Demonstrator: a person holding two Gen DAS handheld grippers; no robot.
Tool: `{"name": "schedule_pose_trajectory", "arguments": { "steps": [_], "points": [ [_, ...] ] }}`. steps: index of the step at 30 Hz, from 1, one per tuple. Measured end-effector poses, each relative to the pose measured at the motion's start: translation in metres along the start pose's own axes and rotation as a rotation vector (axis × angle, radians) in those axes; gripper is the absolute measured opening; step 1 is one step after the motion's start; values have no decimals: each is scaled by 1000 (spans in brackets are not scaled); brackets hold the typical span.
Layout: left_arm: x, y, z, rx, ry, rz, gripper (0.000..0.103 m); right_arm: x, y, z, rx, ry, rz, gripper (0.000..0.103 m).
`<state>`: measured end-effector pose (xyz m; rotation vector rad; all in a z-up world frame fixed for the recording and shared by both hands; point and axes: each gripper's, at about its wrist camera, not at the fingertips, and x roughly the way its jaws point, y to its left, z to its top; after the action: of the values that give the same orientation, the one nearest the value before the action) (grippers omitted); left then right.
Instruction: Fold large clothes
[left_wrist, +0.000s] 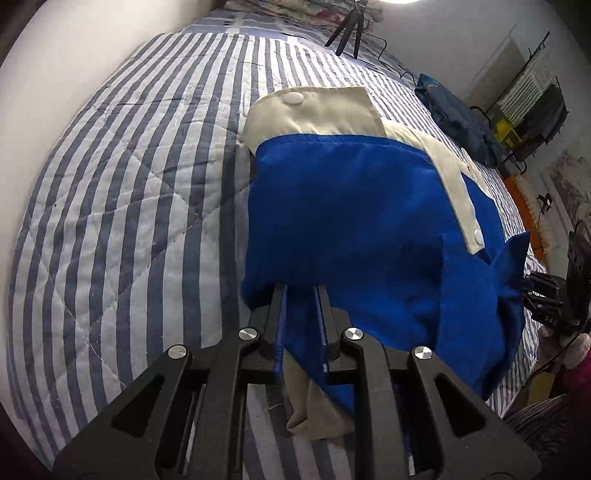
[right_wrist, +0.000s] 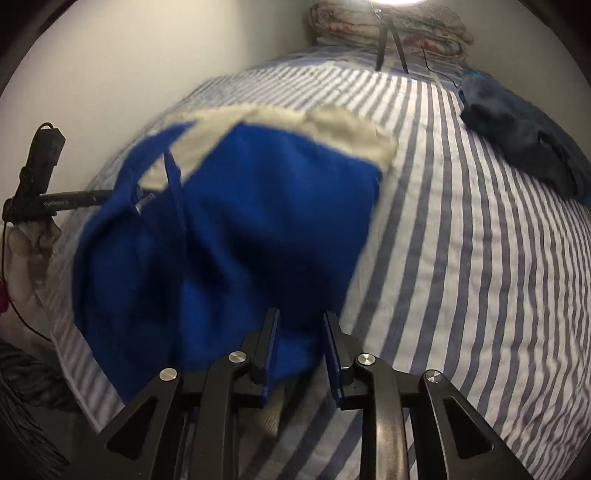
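Holding the blue garment (left_wrist: 354, 206), your left gripper (left_wrist: 301, 291) has its jaws narrowly parted on a fold. Your right gripper (right_wrist: 301, 317) has jaws slightly wider, with its hem between them above the bed (right_wrist: 461, 221).

A bed (left_wrist: 129, 192) under a blue-and-white striped quilt — on it a blue and cream garment (left_wrist: 354, 206), a dark blue bundle (left_wrist: 454, 114), a small tripod (left_wrist: 347, 29) and folded floral bedding (right_wrist: 391, 22).

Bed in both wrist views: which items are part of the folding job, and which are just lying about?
Part of the job:
- blue and cream garment, fabric between the jaws of both
- left hand-held gripper
- right hand-held gripper
- striped quilt, the work surface

Just lying about:
- dark blue bundle
- black tripod
- folded floral bedding
- clothes rack
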<state>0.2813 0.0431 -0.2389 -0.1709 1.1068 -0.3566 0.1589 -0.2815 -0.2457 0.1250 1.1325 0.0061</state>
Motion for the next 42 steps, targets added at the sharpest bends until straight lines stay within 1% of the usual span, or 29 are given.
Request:
{"name": "schedule_pose_trajectory", "arguments": {
  "steps": [3, 5, 6, 7, 8, 9, 10, 11, 13, 14, 16, 19, 23, 25, 27, 29, 32, 35, 36, 39, 41, 42],
  "points": [
    [-9, 1, -1, -20, 19, -2, 15, -9, -8, 0, 43, 16, 8, 24],
    [-22, 8, -1, -58, 10, -47, 24, -22, -11, -1, 32, -13, 17, 24],
    [-30, 12, -1, -81, -2, -72, 39, -33, -14, -3, 30, -47, 34, 29],
    [-36, 18, -1, -111, -18, -90, 60, -43, -16, -7, 36, -83, 50, 32],
    [-40, 23, 0, -138, -28, -103, 69, -50, -21, -10, 48, -118, 65, 42],
    [-44, 31, 0, -176, -39, -126, 77, -58, -28, -13, 69, -161, 85, 64],
    [-46, 41, 2, -228, -46, -169, 77, -61, -33, -15, 84, -188, 100, 75],
    [-46, 52, 3, -297, -46, -226, 77, -64, -39, -15, 106, -212, 111, 89],
    [-41, 70, 3, -419, -37, -321, 77, -61, -50, -13, 158, -210, 104, 89],
    [-38, 75, 4, -449, -29, -341, 77, -58, -55, -13, 181, -204, 106, 89],
    [-30, 80, 6, -470, -8, -374, 77, -52, -66, -13, 234, -188, 130, 88],
    [-19, 85, 8, -468, 25, -405, 77, -42, -78, -7, 295, -164, 187, 88],
    [-1, 80, 11, -469, 56, -424, 77, -25, -92, -1, 359, -138, 267, 86],
    [6, 77, 13, -464, 65, -432, 76, -11, -98, 2, 398, -112, 305, 82],
    [11, 72, 11, -466, 69, -438, 76, -1, -104, 3, 433, -96, 348, 75],
    [17, 71, 13, -468, 76, -443, 76, 6, -107, 2, 450, -85, 377, 73],
    [26, 69, 15, -447, 81, -446, 76, 17, -109, 2, 468, -79, 412, 73],
    [30, 62, 18, -416, 82, -443, 76, 26, -111, 6, 498, -97, 464, 73],
    [30, 60, 19, -413, 79, -443, 76, 29, -111, 8, 504, -102, 482, 69],
    [37, 52, 24, -414, 79, -447, 64, 41, -111, 17, 507, -96, 538, 58],
    [41, 47, 27, -413, 76, -449, 63, 50, -104, 24, 496, -90, 560, 57],
    [42, 45, 29, -407, 74, -444, 63, 53, -100, 28, 482, -90, 554, 57]
  ]
}}
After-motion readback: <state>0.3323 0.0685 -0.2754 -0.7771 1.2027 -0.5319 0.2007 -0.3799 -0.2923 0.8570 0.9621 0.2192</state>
